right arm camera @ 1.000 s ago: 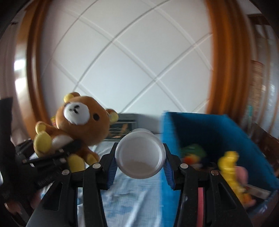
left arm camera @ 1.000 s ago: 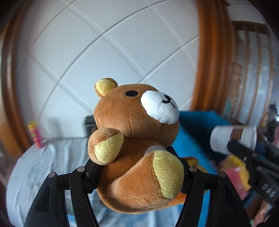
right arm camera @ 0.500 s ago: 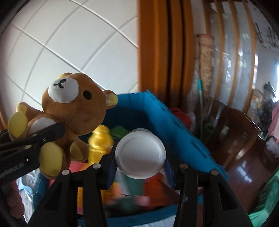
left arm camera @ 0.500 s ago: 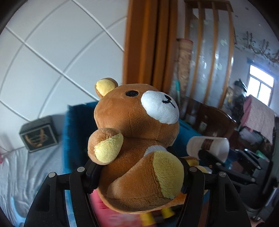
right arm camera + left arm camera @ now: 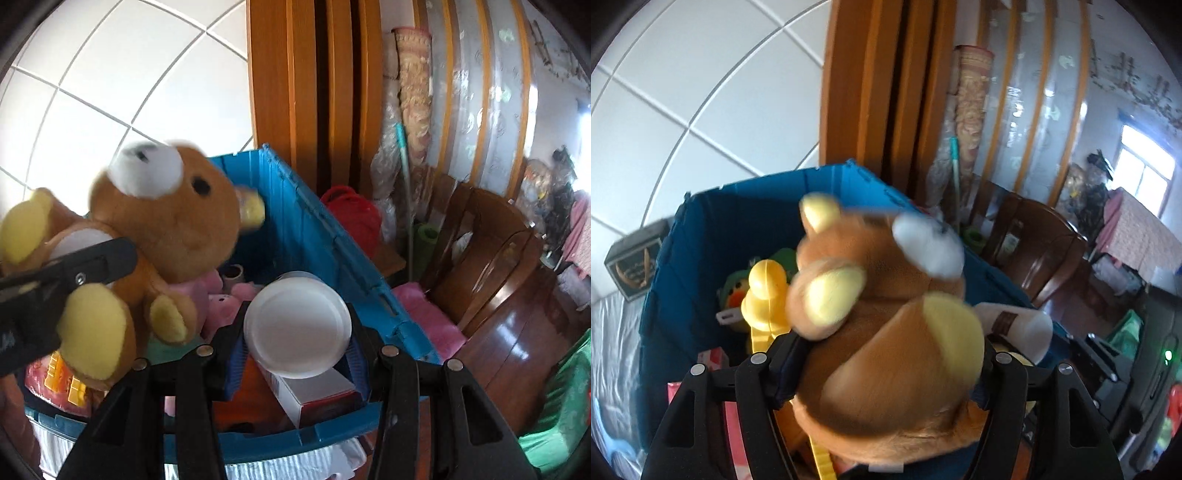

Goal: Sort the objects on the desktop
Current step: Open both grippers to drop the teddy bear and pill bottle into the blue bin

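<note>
Inspector: State of your left gripper [image 5: 882, 363]?

Operator: My jaws are clenched on a stuffed bear [image 5: 886, 332]. It is pinched at the body between both fingers, head tilted away from me, white muzzle up and to the right. The bear is blurred in my left view. In my right view the same bear [image 5: 155, 236] hangs above the left part of the blue bin [image 5: 332, 251], clear of the things inside.

Inspector: And the right gripper [image 5: 297, 354]?

Operator: My jaws grasp a white cup [image 5: 297, 328] by its sides, its flat base facing the camera. It sits above the bin's near right corner. From the left view the cup [image 5: 1015, 326] shows just beside the bear's foot.

Inspector: Contents of the bin?

Operator: A yellow duck toy [image 5: 766, 295] stands against the far left wall with a green toy [image 5: 775, 258] behind it. Pink plush pieces [image 5: 221, 299] lie in the middle. A red-and-white box [image 5: 314, 395] leans at the near edge, under the cup.

Inspector: Surroundings?

Operator: A dark box [image 5: 633, 267] rests beyond the bin's left wall. A wooden chair [image 5: 491, 258] stands to the right.
</note>
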`<act>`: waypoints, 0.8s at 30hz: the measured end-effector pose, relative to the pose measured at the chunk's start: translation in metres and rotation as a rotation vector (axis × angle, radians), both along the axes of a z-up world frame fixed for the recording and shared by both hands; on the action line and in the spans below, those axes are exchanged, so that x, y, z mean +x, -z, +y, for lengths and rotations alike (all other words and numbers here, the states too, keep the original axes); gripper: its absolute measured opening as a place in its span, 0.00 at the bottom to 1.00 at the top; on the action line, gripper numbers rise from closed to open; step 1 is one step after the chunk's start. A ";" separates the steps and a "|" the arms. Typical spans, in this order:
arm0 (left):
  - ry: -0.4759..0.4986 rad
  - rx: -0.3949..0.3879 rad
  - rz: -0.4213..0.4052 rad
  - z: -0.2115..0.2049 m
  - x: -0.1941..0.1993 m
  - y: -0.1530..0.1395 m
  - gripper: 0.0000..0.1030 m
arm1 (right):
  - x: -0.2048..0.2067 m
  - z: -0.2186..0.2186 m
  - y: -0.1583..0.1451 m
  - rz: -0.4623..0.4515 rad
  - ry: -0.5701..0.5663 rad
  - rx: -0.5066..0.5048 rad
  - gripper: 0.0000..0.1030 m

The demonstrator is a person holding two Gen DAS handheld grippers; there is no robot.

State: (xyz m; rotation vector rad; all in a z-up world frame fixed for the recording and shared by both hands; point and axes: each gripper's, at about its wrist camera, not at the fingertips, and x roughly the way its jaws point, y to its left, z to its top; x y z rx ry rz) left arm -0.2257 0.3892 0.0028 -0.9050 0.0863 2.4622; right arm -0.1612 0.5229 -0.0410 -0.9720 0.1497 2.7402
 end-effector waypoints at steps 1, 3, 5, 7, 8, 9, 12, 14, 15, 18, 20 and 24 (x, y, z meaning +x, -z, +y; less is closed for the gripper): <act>-0.008 -0.004 0.008 0.000 -0.001 0.001 0.69 | -0.002 0.002 0.003 -0.004 -0.008 -0.006 0.44; -0.016 -0.019 0.037 0.000 0.004 -0.001 0.74 | -0.006 0.000 0.007 -0.016 -0.018 -0.002 0.44; -0.027 -0.028 0.066 -0.004 0.007 -0.005 0.80 | -0.011 0.000 0.008 -0.022 -0.034 -0.010 0.44; -0.035 -0.034 0.078 -0.008 0.007 -0.008 0.82 | -0.014 -0.001 0.009 -0.025 -0.038 -0.003 0.44; -0.037 -0.036 0.075 -0.010 0.006 -0.009 0.82 | -0.014 0.000 0.008 -0.025 -0.037 -0.005 0.44; -0.039 -0.037 0.072 -0.011 0.005 -0.009 0.82 | -0.014 0.000 0.007 -0.028 -0.038 -0.007 0.45; -0.053 -0.030 0.068 -0.019 0.004 -0.012 0.82 | -0.012 0.001 0.004 -0.028 -0.024 0.003 0.66; -0.050 -0.014 0.066 -0.025 0.005 -0.016 0.82 | -0.008 0.002 0.001 -0.020 -0.016 0.005 0.72; -0.050 -0.012 0.071 -0.027 0.006 -0.017 0.83 | -0.006 0.004 0.000 -0.016 -0.010 0.005 0.72; -0.054 0.000 0.083 -0.037 0.012 -0.023 0.83 | 0.004 0.004 -0.008 0.002 0.008 0.008 0.72; -0.055 0.011 0.086 -0.044 0.016 -0.026 0.84 | 0.012 0.001 -0.013 0.017 0.015 0.020 0.72; -0.068 0.031 0.097 -0.060 0.026 -0.032 0.85 | 0.029 -0.007 -0.026 0.056 0.022 0.037 0.72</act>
